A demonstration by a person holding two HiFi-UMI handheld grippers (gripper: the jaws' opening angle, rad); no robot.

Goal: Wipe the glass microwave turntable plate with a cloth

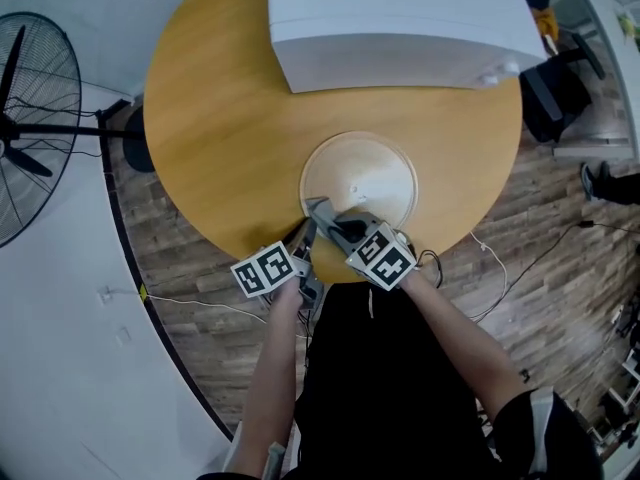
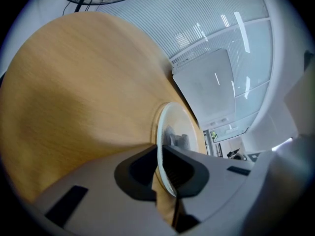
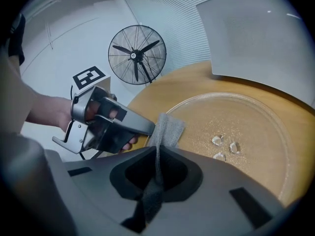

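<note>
The round glass turntable plate (image 1: 365,173) lies on the wooden table (image 1: 220,118) near its front edge. My left gripper (image 1: 303,236) is shut on the plate's near-left rim; in the left gripper view the rim (image 2: 160,154) runs straight between the pads. My right gripper (image 1: 320,210) is shut on a grey cloth (image 3: 167,129), whose free end lies on the plate's (image 3: 241,122) left edge, right beside the left gripper (image 3: 146,127). Three small glass nubs (image 3: 224,146) stand up from the plate. Seen through the glass (image 2: 179,124), the cloth (image 2: 177,140) is a grey blur.
A white microwave (image 1: 400,18) stands at the back of the table, just behind the plate. A standing fan (image 1: 30,128) is on the floor to the left. Cables (image 1: 200,306) run over the wooden floor, and a black chair (image 1: 560,93) stands at the right.
</note>
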